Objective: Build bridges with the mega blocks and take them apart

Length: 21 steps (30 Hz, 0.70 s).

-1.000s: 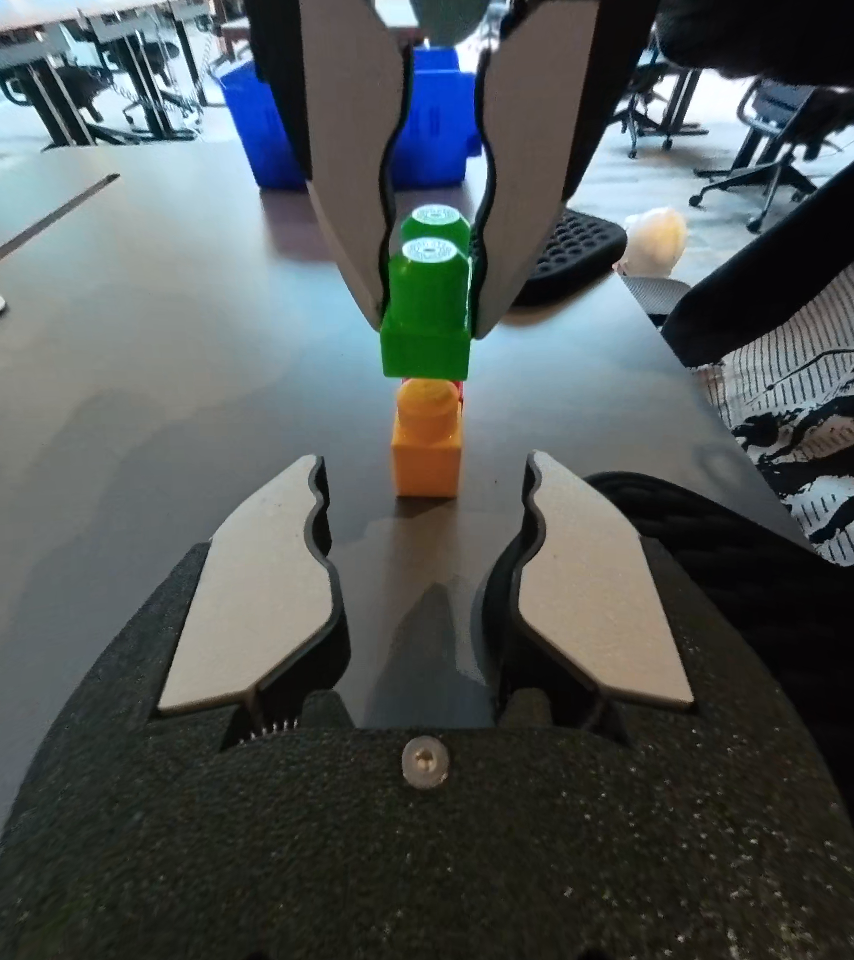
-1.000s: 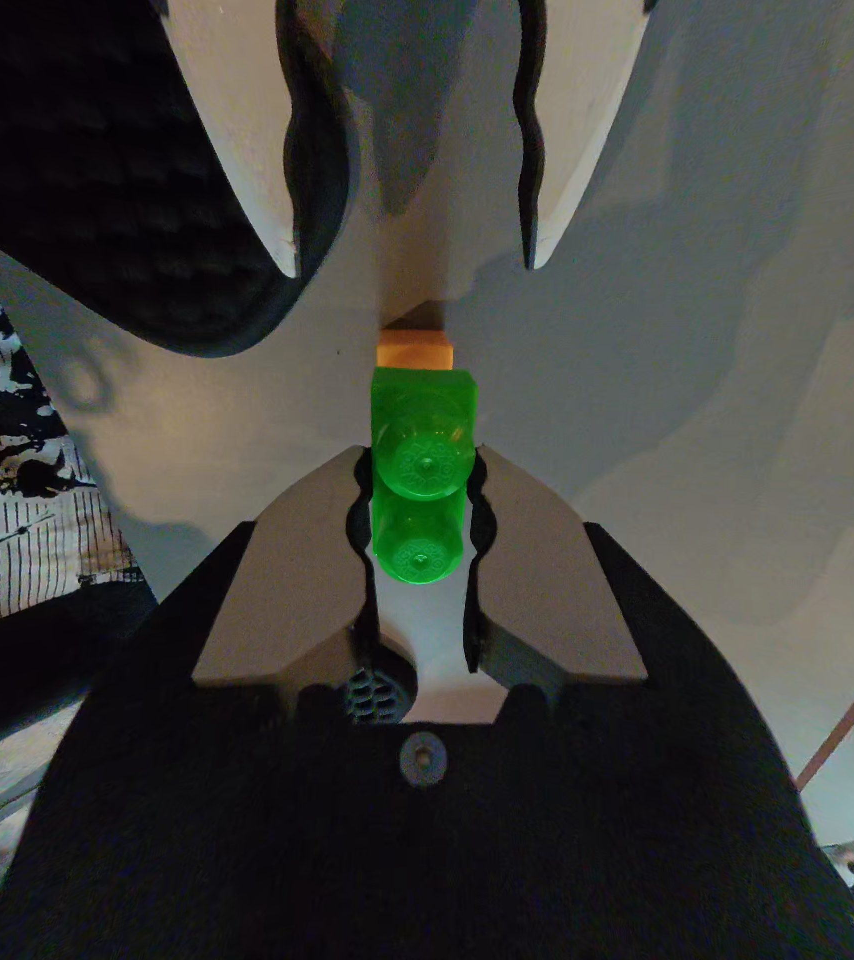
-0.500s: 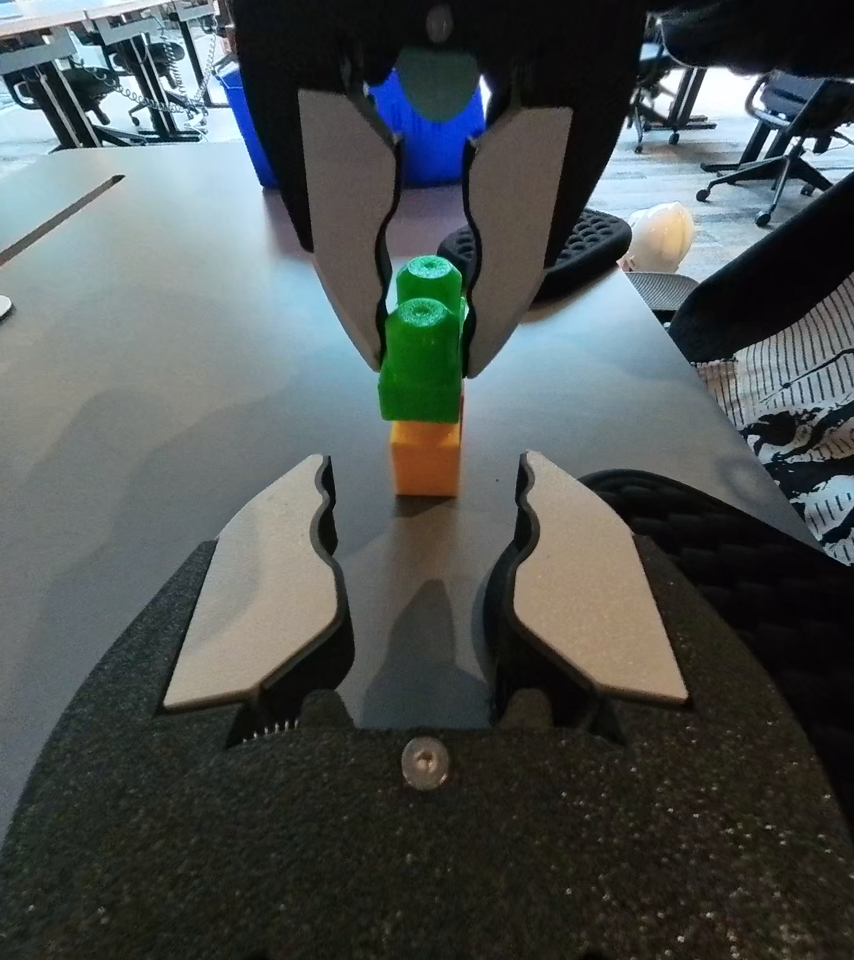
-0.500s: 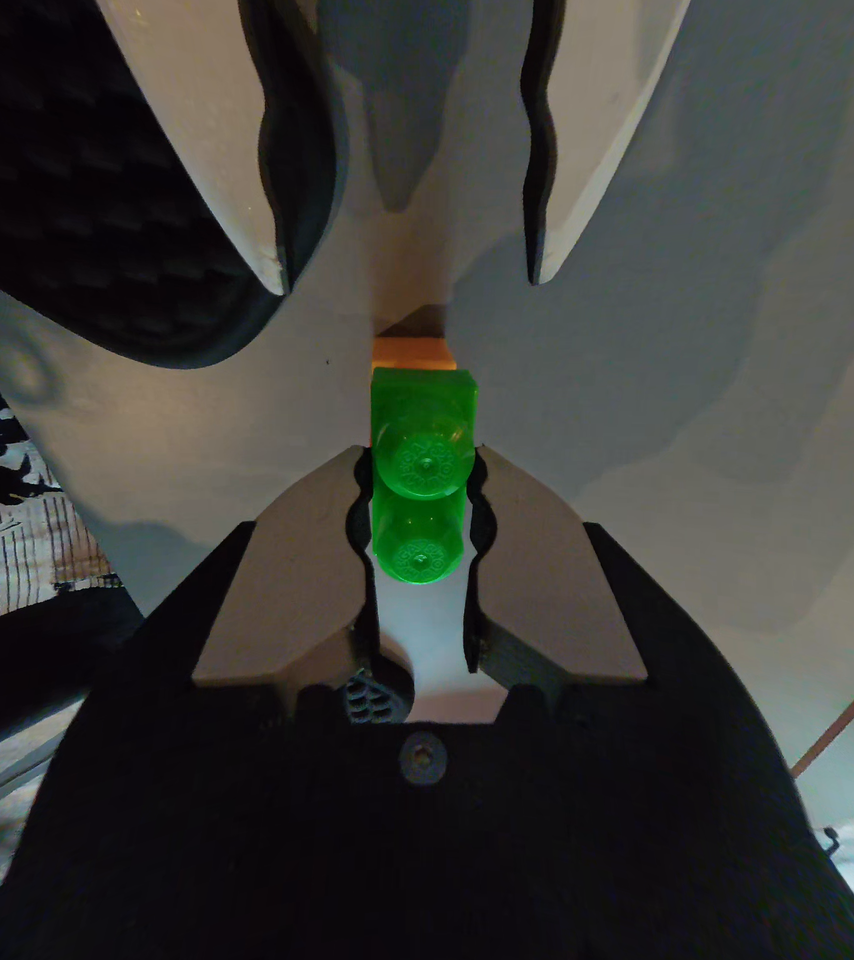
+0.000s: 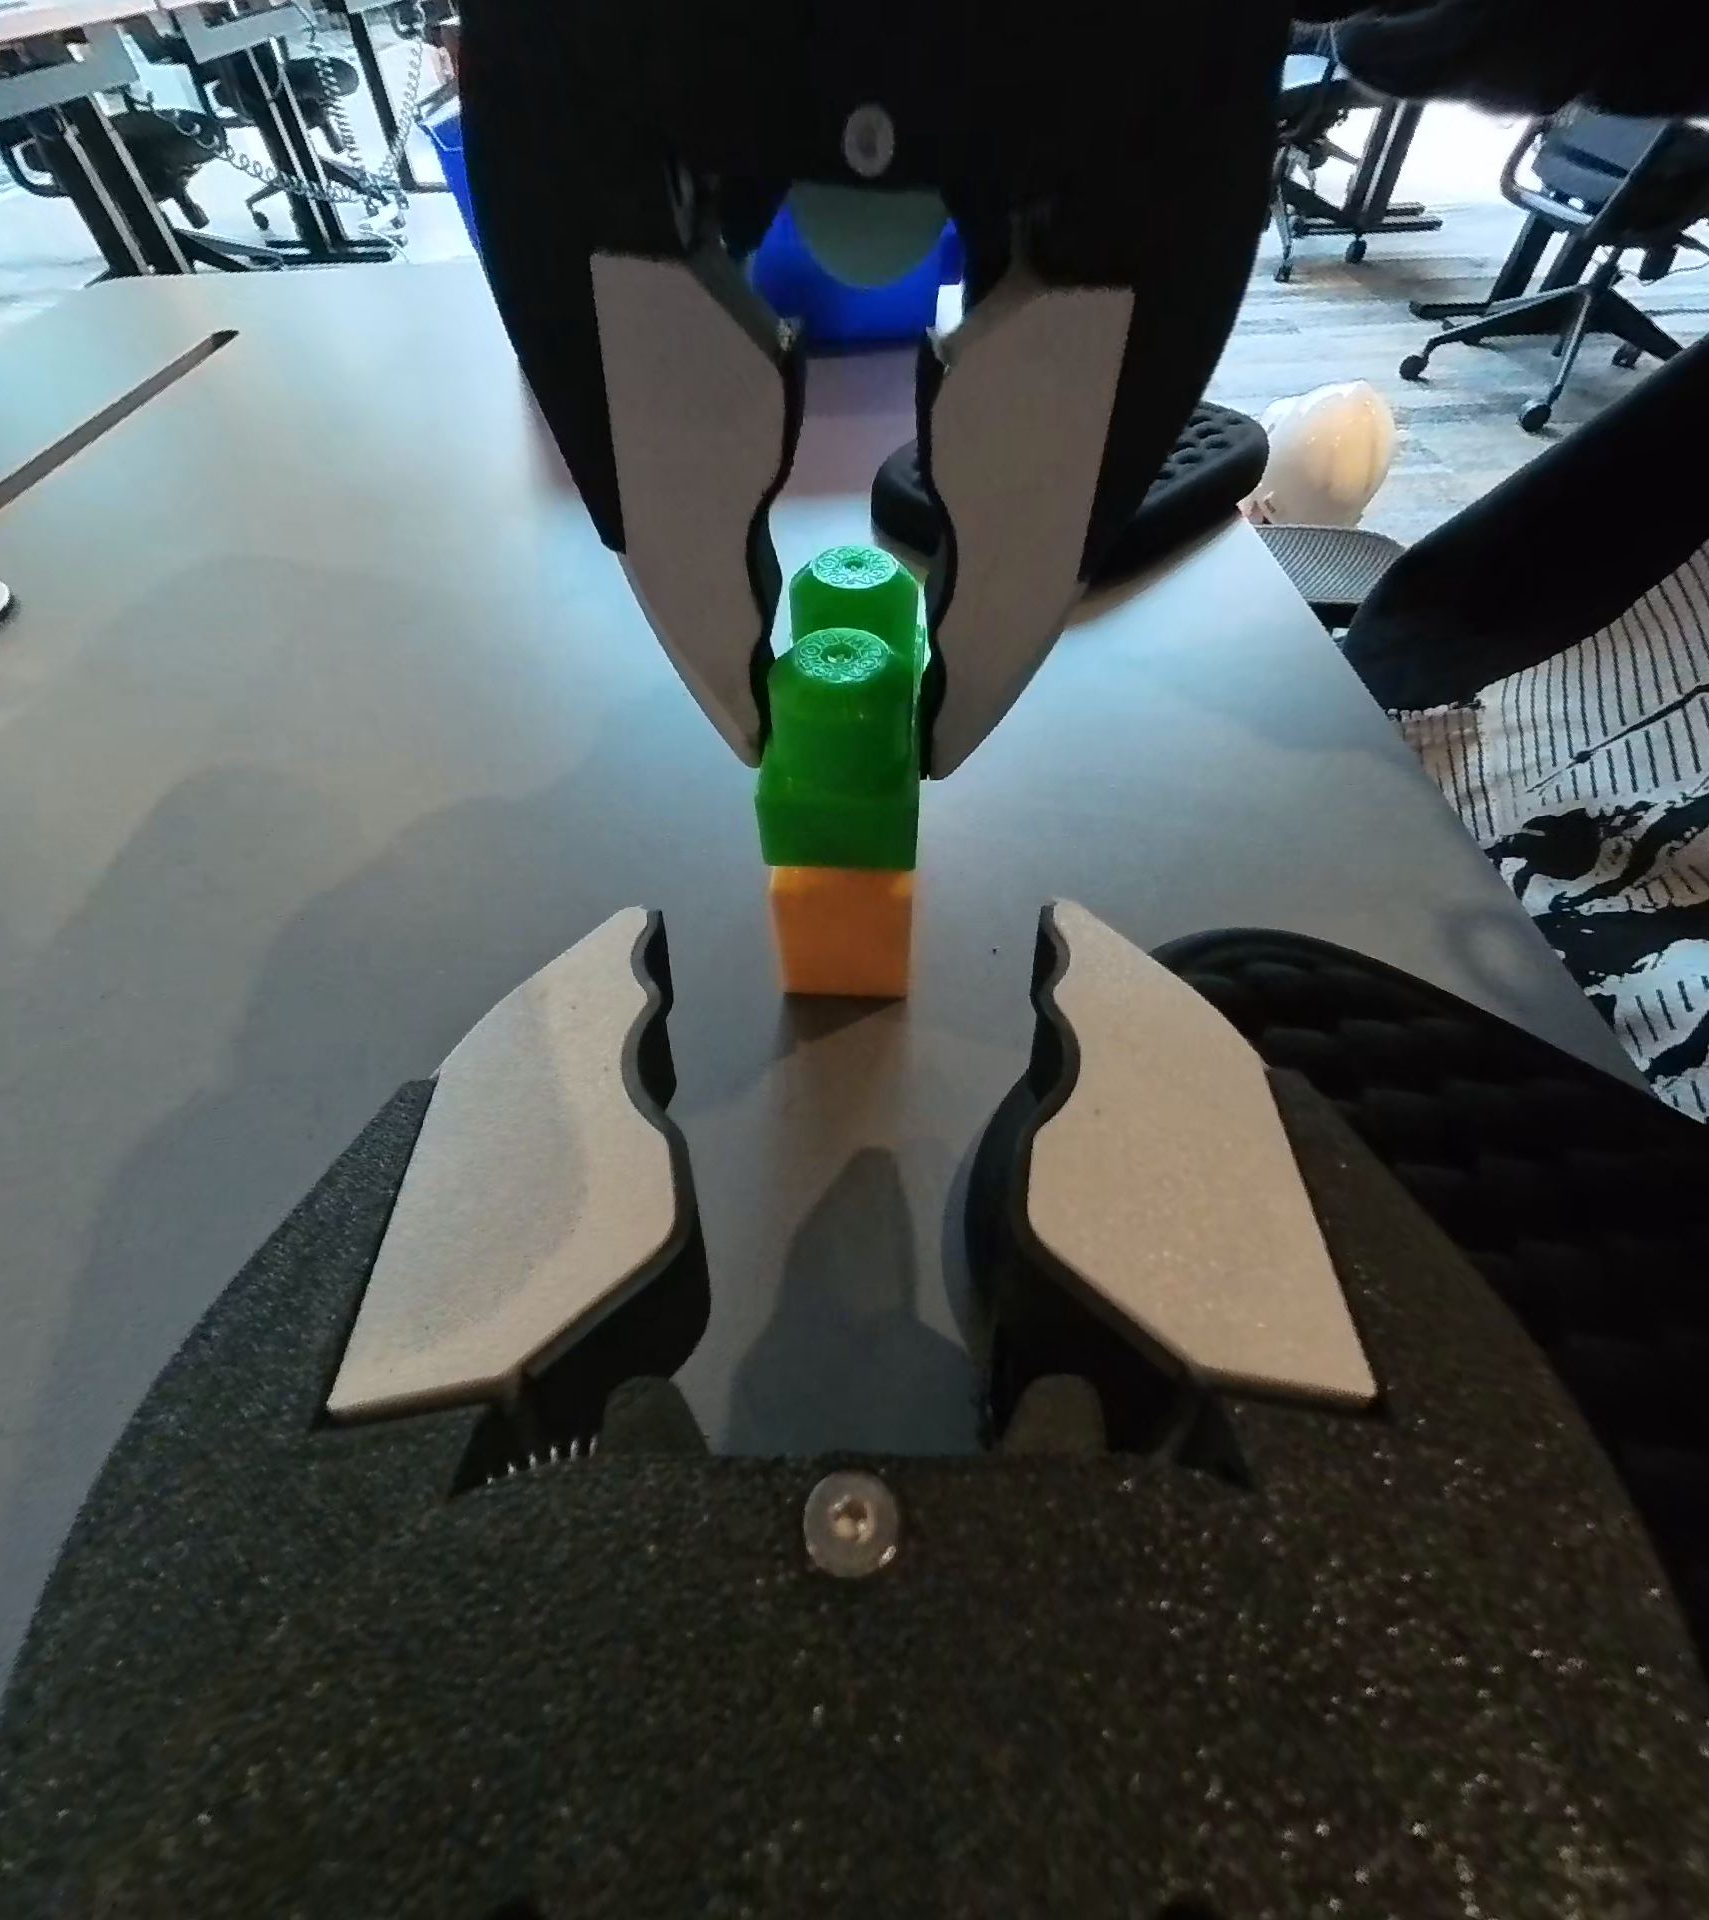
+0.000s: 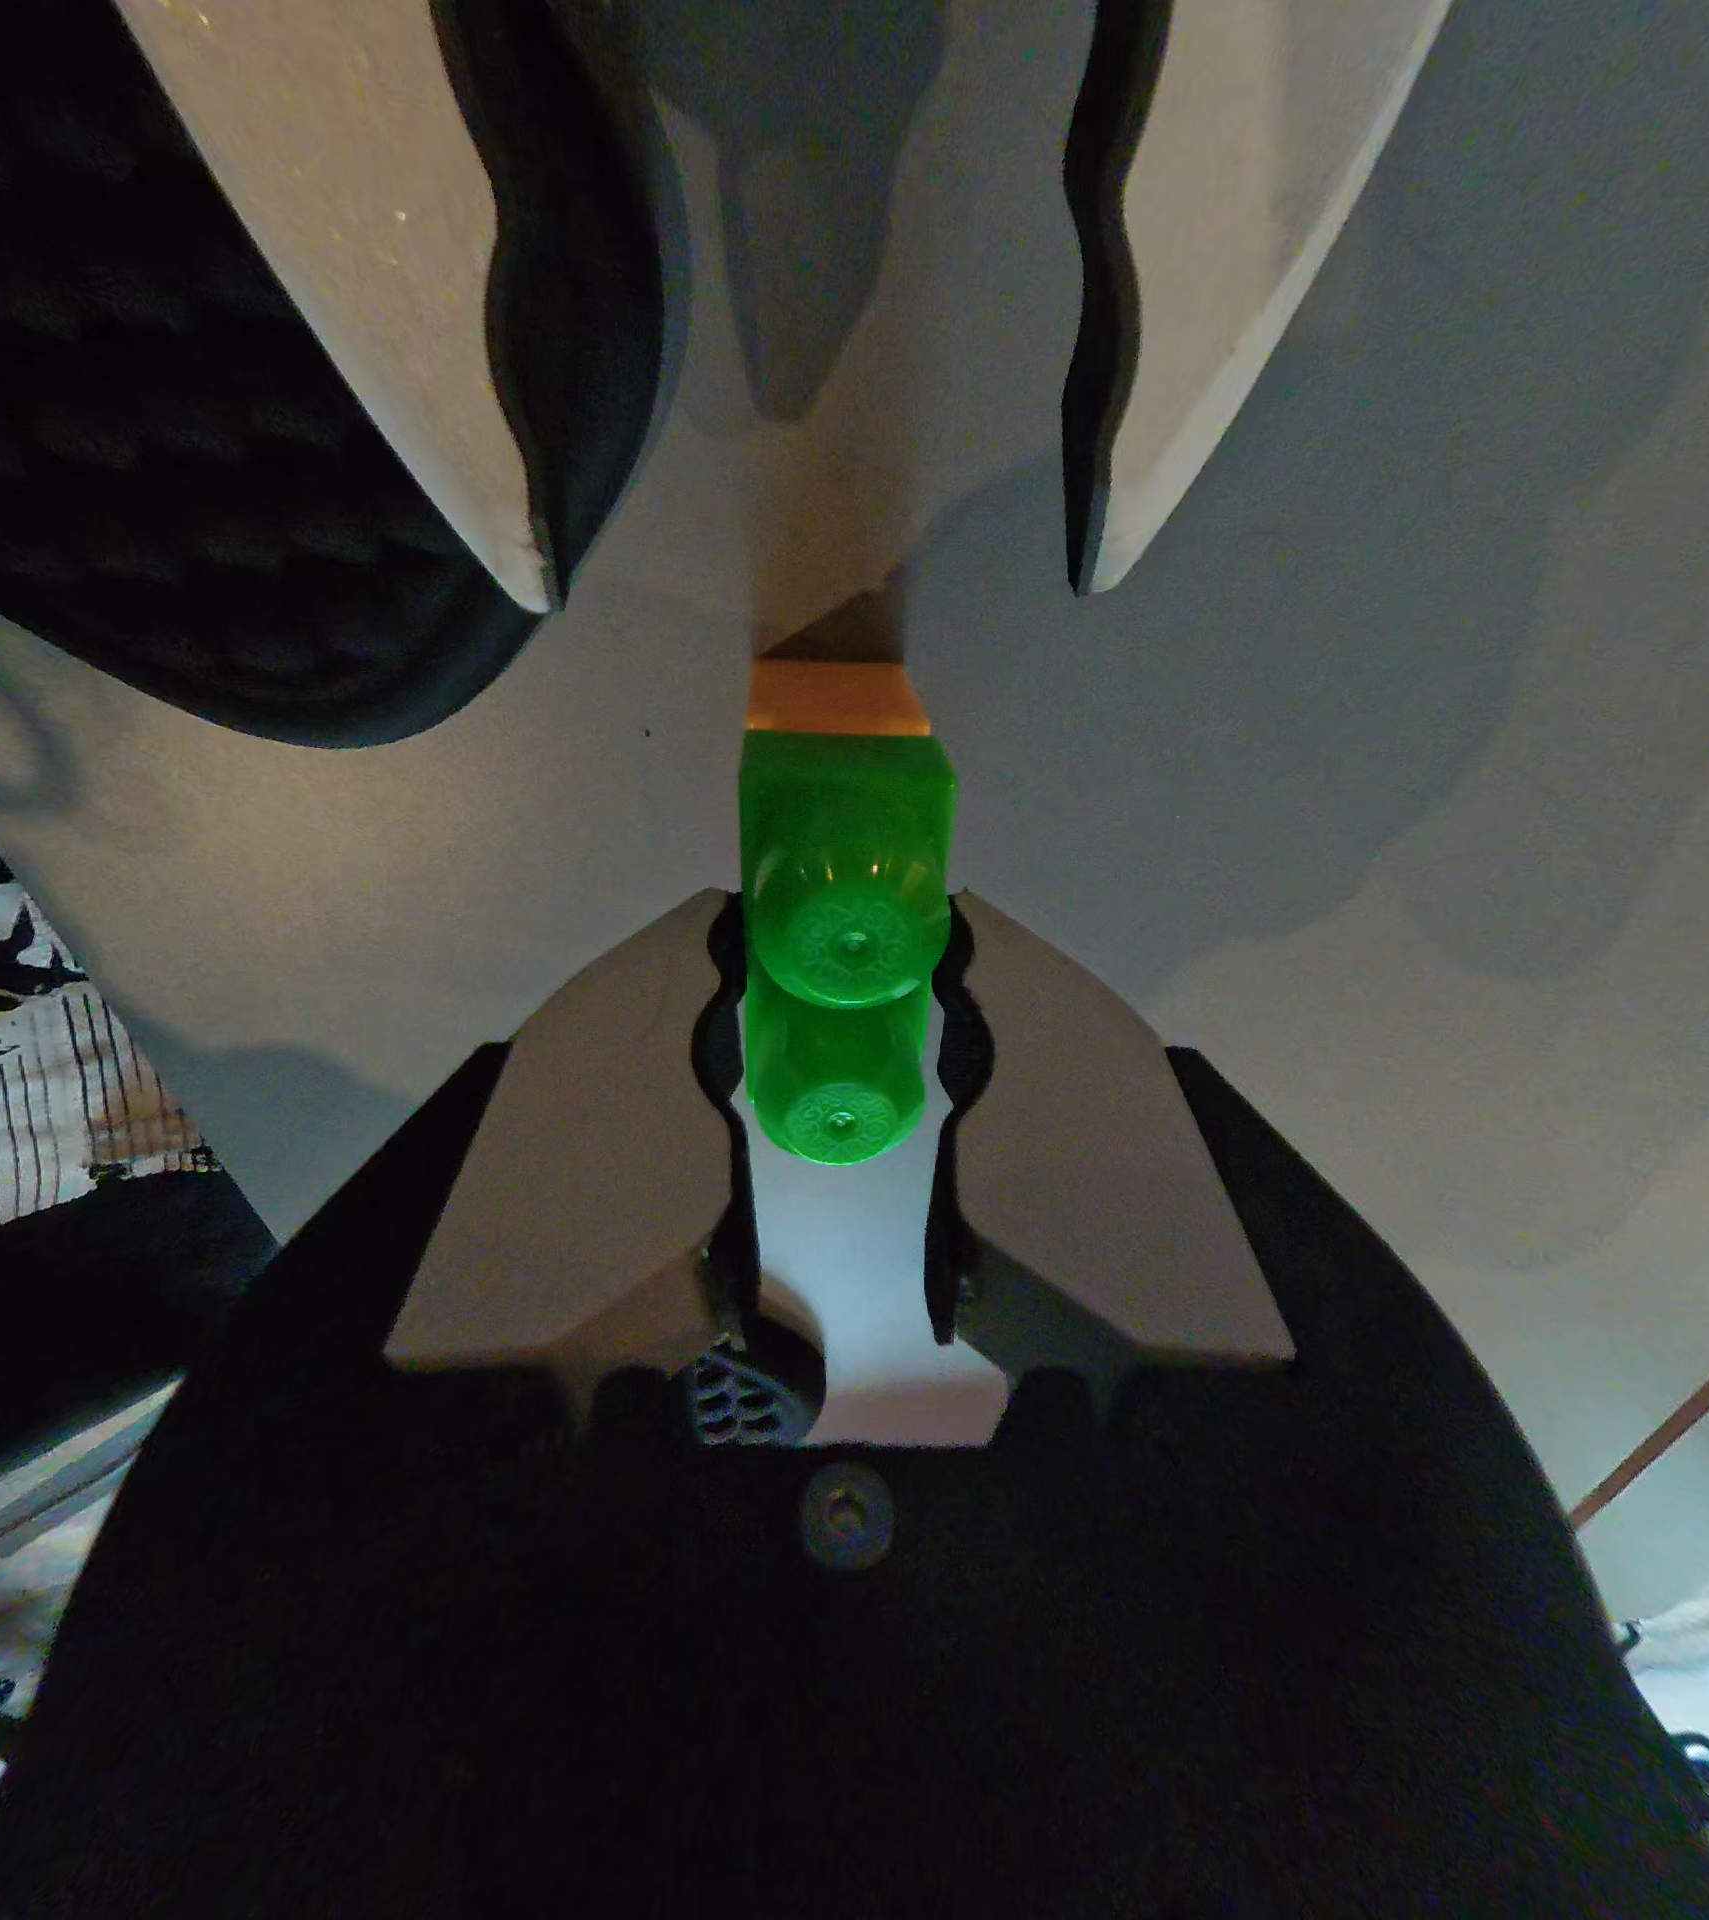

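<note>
green block seated on orange, right gripper clamped around it

while the orange block (image 5: pixel 839 940) stands on the dark table (image 5: pixel 310 727), everything else can be placed from it. directly on top of it sits the green block (image 5: pixel 839 769), a two-stud piece whose near end lines up with the orange block's front face and whose far stud reaches away behind it. the two blocks touch with no gap showing between them.

the right gripper (image 5: pixel 842 743) comes down from above the orange block, its two grey fingers (image 5: pixel 694 520) pressed against the green block's sides at stud height, so it is closed on that block. its own camera (image 6: pixel 842 904) looks down on both studs, with a strip of orange (image 6: pixel 837 698) showing just past the green block's far edge.

the left gripper (image 5: pixel 850 935) sits low on the near side of the orange block, its jaws spread wide and holding nothing, tips apart from the block on either side.

beyond the orange block, at the table's far edge, stands a blue bin (image 5: pixel 860 281). to the right of the block, off the table edge, lies black-and-white patterned fabric (image 5: pixel 1639 810). office chairs (image 5: pixel 1577 260) stand farther back.
</note>
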Tool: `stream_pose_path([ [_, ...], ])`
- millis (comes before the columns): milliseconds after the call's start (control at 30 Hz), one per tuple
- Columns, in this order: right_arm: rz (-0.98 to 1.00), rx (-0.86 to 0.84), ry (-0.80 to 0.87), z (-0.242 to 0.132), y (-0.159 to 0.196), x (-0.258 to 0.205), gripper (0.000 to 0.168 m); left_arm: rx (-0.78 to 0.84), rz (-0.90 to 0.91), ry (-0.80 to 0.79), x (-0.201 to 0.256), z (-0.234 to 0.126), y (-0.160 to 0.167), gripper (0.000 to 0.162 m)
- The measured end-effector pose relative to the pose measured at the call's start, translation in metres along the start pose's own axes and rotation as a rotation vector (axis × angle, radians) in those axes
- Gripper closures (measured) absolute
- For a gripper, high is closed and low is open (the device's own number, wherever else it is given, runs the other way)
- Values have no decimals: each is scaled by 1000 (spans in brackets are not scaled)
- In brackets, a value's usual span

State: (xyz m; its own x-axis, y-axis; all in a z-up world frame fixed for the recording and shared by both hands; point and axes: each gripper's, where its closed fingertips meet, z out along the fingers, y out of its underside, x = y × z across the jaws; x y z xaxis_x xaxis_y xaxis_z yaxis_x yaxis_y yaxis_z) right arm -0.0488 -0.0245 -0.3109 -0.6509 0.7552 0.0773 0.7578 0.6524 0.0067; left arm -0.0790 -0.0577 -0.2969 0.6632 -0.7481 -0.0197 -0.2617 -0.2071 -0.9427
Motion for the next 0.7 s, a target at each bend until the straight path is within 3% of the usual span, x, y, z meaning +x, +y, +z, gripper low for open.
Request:
stream_pose_path([
  [333,-6,-72,-20,4,1,0,134,-4,-1,1,0,0,1,95],
  [700,40,1,-29,9,0,0,134,-14,-5,3,0,1,2,95],
])
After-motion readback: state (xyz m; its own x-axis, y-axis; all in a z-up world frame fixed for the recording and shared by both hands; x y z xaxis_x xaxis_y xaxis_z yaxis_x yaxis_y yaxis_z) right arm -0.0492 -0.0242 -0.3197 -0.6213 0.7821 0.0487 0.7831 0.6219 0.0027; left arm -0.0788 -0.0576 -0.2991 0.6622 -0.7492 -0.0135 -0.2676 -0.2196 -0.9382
